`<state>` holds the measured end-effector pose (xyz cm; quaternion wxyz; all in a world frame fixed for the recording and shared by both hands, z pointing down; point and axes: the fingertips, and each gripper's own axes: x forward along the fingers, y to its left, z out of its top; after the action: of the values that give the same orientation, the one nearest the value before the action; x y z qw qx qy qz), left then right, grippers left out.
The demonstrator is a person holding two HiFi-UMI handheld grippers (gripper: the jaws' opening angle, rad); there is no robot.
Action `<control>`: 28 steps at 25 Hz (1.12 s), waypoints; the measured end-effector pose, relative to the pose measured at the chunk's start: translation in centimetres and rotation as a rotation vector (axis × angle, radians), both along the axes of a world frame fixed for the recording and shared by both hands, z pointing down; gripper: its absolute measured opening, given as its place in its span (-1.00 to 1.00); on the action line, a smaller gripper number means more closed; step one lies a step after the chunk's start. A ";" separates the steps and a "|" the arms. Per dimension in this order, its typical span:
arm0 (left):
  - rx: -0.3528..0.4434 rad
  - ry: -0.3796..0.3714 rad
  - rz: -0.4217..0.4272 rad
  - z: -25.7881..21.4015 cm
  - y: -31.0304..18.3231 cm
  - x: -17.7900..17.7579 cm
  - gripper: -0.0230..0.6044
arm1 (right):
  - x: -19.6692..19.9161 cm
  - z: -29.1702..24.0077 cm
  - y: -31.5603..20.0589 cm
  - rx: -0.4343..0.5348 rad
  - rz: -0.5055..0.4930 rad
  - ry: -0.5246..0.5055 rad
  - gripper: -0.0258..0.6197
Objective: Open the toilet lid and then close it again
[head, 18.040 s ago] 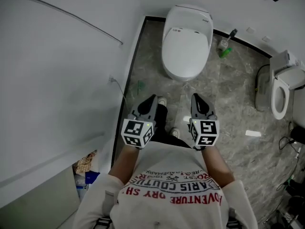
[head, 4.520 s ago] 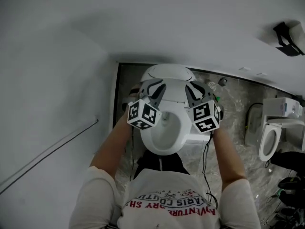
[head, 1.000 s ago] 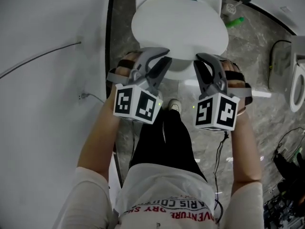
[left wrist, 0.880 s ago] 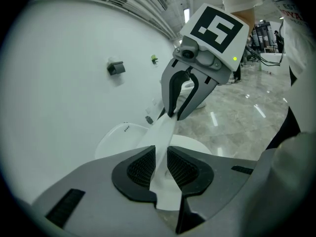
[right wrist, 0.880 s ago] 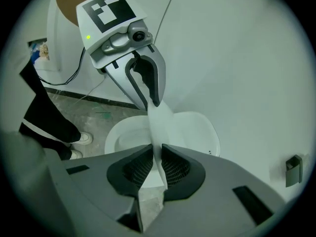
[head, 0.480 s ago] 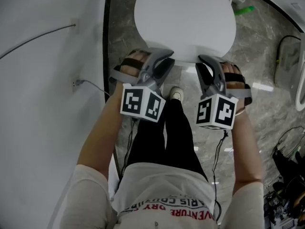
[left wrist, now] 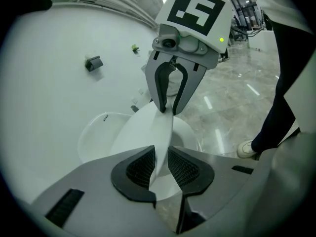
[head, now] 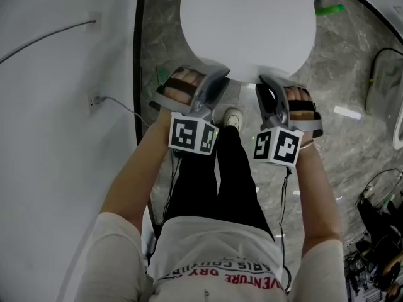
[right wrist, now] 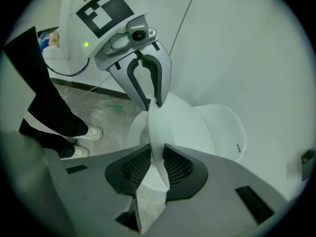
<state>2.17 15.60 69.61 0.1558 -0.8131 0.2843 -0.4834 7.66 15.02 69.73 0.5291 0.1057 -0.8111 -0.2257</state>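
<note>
The white toilet lid (head: 249, 24) lies tilted low over the bowl, its front rim toward me. My left gripper (head: 217, 83) grips that rim left of centre and my right gripper (head: 267, 85) grips it right of centre. In the left gripper view the thin lid edge (left wrist: 148, 132) runs between the dark pads of the left gripper (left wrist: 160, 167), whose jaws have just been opening slightly; the right gripper (left wrist: 168, 110) pinches the same edge beyond. The right gripper view shows the right gripper (right wrist: 157, 169) clamped on the lid (right wrist: 173, 122), with the left gripper (right wrist: 150, 105) opposite.
The person's legs and white shoes (head: 233, 115) stand just before the bowl. A white wall with a cable (head: 38, 39) and a socket (head: 94, 99) runs along the left. A green item (head: 330, 9) lies on the marble floor. Cables (head: 378, 61) trail at the right.
Both grippers have come down and toward me with the lid's front rim between their jaws. The lid has swung lower over the bowl.
</note>
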 end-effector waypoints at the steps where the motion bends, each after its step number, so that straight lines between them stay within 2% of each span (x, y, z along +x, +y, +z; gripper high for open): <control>1: 0.007 -0.007 0.000 0.5 0.2 0.0 -0.66 | 0.0 0.5 0.2 -0.001 -0.001 0.002 -0.75; 11: 0.043 -0.088 0.010 5.6 1.5 0.3 -0.66 | 0.4 5.4 1.6 0.061 -0.030 0.001 -0.75; 18: 0.009 -0.149 0.017 8.8 2.0 0.3 -0.64 | 0.3 8.6 2.1 0.079 -0.049 0.022 -0.75; 22: -0.005 -0.154 -0.024 10.0 2.0 0.5 -0.62 | 0.5 9.7 2.3 0.031 -0.021 0.005 -0.74; 28: -0.093 -0.142 -0.066 11.6 2.0 0.7 -0.60 | 0.5 11.2 2.3 -0.038 0.005 0.029 -0.74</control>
<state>2.89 17.65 81.25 0.1218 -0.7733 0.2766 -0.5573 8.20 17.28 80.98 0.5432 0.0945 -0.8073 -0.2104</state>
